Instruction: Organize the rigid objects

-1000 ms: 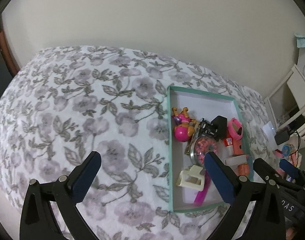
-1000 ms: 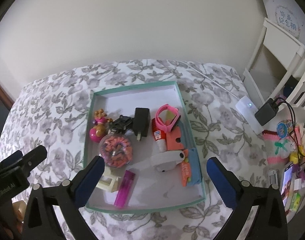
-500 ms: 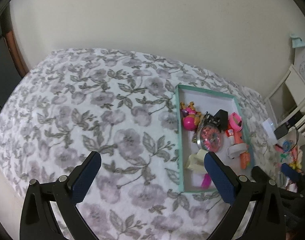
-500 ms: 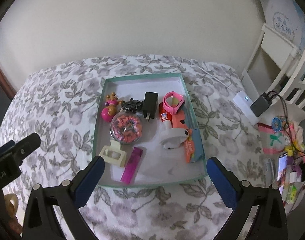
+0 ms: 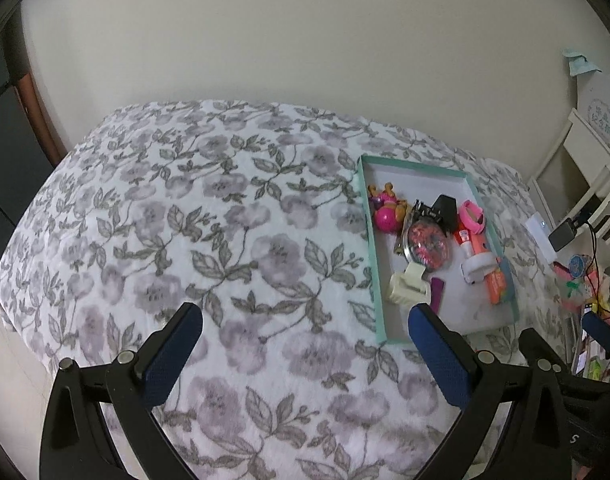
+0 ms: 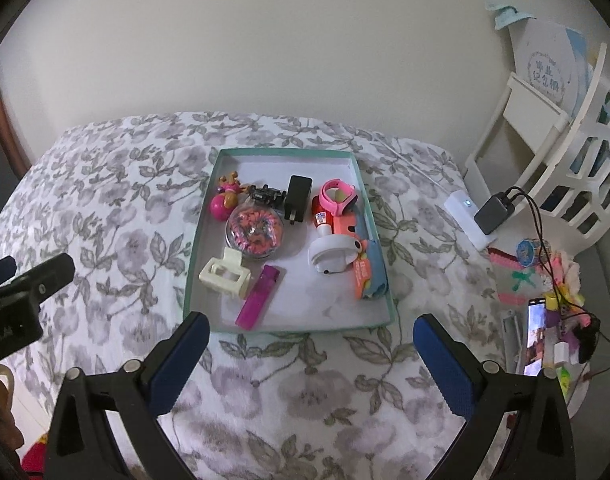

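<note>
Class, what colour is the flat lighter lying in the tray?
Magenta: the flat plastic lighter shows best in the right wrist view.

The left gripper [image 5: 305, 332] and the right gripper [image 6: 311, 334] look alike. Black frames carry silver screws. Textured blue pads [image 6: 445, 364] line the fingers.

Both my wrist cameras look down from above the bed [image 5: 225, 240]; my left faces its bare side, both sharing the tray [image 6: 369, 216].

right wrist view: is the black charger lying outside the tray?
No, the black charger lies inside the tray, toward its far end between the black clip and the pink watch.
</note>
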`<move>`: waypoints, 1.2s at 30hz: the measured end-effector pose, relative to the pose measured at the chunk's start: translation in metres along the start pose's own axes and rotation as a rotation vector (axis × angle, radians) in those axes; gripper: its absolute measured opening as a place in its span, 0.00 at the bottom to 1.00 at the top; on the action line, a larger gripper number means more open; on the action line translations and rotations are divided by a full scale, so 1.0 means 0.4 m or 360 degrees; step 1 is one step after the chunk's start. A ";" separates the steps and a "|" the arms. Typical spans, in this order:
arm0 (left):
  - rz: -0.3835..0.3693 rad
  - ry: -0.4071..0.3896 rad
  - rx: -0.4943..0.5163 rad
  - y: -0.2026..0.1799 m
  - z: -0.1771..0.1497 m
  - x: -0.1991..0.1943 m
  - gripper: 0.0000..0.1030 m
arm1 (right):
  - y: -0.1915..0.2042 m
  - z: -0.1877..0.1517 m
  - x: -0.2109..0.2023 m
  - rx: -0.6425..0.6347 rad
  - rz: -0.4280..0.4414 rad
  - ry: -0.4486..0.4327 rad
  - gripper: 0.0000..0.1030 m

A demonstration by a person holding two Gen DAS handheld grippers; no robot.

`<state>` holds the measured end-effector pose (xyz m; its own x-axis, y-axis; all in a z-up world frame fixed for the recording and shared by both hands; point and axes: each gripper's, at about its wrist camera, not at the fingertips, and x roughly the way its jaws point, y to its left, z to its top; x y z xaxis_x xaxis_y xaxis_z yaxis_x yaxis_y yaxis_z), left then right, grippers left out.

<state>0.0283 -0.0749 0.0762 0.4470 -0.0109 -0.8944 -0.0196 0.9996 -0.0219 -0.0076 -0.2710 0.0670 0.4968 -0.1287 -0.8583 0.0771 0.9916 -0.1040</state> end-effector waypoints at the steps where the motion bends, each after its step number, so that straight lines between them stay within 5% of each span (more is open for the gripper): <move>1: -0.0005 0.0004 0.0000 0.004 -0.006 -0.001 1.00 | 0.002 -0.004 -0.005 -0.0004 -0.0001 -0.0005 1.00; 36: 0.0029 -0.0024 0.0085 0.017 -0.065 -0.021 1.00 | -0.007 -0.048 -0.059 0.0020 0.0013 -0.0075 1.00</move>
<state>0.0012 -0.0686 0.0720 0.4604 0.0074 -0.8877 0.0195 0.9996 0.0184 -0.0362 -0.2703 0.0778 0.5379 -0.1214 -0.8342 0.0836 0.9924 -0.0906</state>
